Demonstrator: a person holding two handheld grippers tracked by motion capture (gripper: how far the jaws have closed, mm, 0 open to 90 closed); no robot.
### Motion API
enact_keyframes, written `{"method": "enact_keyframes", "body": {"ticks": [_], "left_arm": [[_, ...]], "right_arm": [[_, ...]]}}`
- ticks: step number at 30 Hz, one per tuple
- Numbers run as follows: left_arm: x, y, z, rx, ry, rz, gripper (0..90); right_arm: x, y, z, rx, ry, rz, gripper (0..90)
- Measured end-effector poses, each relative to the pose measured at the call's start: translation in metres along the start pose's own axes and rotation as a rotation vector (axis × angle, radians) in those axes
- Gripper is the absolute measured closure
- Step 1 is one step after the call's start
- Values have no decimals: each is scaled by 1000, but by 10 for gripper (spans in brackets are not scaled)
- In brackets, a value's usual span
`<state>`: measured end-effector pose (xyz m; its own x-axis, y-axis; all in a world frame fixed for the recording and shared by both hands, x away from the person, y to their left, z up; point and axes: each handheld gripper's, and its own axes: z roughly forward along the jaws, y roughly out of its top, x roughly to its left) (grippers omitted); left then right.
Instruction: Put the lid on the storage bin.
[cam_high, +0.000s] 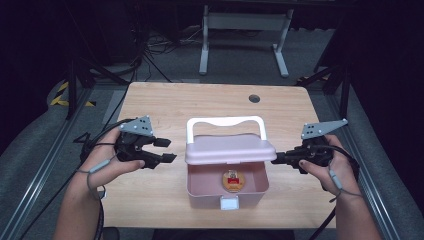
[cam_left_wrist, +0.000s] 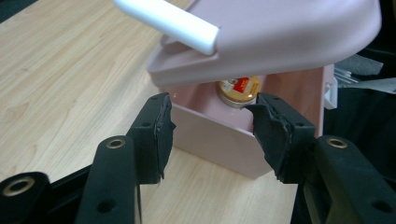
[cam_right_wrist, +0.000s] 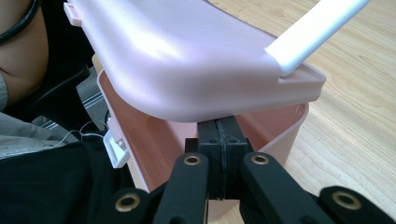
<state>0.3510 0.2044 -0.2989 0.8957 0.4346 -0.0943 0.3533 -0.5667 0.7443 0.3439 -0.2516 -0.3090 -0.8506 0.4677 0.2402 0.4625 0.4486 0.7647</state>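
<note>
- Your left gripper (cam_high: 167, 150) stands half open, empty, just beside the pink box (cam_high: 200, 192).
- Your right gripper (cam_high: 274, 158), jaws together, props the raised lid (cam_high: 230, 149).
- A round tin (cam_high: 232, 181) lies inside.

My high view looks down over the table (cam_high: 165, 107) from the near edge; both gripper views sit close, facing the pink box (cam_high: 200, 187) (cam_left_wrist: 219, 140) (cam_right_wrist: 280, 126) from opposite sides

Standing on grey floor (cam_high: 240, 60) in a dim room: light wooden tabletop (cam_high: 200, 107) with a round cable hole (cam_high: 254, 98); beyond, white desk frame (cam_high: 245, 37), black cables (cam_high: 150, 52) trailing, yellow-black hazard tape (cam_high: 62, 95) lying left.
</note>
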Motion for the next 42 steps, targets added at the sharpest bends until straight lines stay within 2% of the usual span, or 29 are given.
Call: {"method": "enact_keyframes", "body": {"ticks": [9,16,20,23,25,26,27,31,37,42], "left_arm": [[15,-6,1,-2,68,-48,443],[34,-15,2,-30,127,-118,407],[48,-20,4,-39,170,-143,374],[59,-24,7,-62,198,-190,352],[66,-26,9,-44,213,-220,357],[68,-28,11,-40,216,-232,357],[70,-29,11,-32,214,-227,357],[78,-32,16,-38,218,-257,355],[90,-36,24,-27,228,-274,345],[97,-39,30,-18,236,-318,331]], "right_arm": [[1,0,0,12,5,-4,900],[3,0,1,40,7,-6,900],[4,0,2,40,5,-9,900],[6,-1,3,46,3,-17,900],[8,-2,5,54,2,-19,899],[9,-2,7,67,-5,-20,898],[9,-3,8,72,-8,-21,899],[11,-3,8,77,-11,-27,897],[20,-5,6,102,-10,-36,891],[25,-7,8,138,-17,-46,883]]}}
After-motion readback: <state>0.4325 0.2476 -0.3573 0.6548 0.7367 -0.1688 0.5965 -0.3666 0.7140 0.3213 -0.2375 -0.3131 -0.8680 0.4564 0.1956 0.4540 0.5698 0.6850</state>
